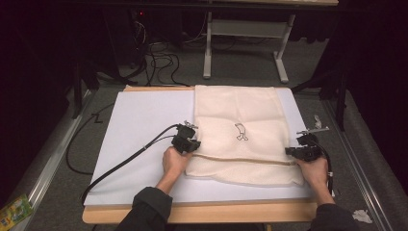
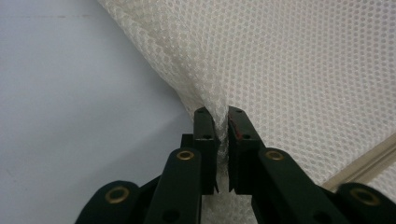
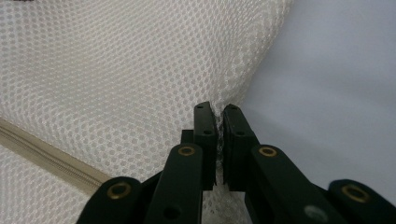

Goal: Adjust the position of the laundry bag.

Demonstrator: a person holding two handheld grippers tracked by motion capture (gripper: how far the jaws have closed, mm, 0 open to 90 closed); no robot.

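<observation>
A cream mesh bag (image 1: pixel 238 130) with a zip band across its near part lies flat on the white board (image 1: pixel 139 125). My left gripper (image 1: pixel 194 144) is at the bag's left edge and is shut on the mesh (image 2: pixel 280 70); a fold of netting is pinched between its jaws. My right gripper (image 1: pixel 290 151) is at the bag's right edge, likewise shut on the mesh (image 3: pixel 116 70). The left gripper (image 2: pixel 222 122) and right gripper (image 3: pixel 218 116) each show netting squeezed between the black pads. A small dark mark (image 1: pixel 240 131) sits on the bag's middle.
The board lies on a wooden tabletop (image 1: pixel 202 211). A black cable (image 1: pixel 130 156) trails from the left gripper across the board's left part. A table frame (image 1: pixel 245 43) and cables stand on the floor beyond. Paper scraps (image 1: pixel 361 215) lie at the right.
</observation>
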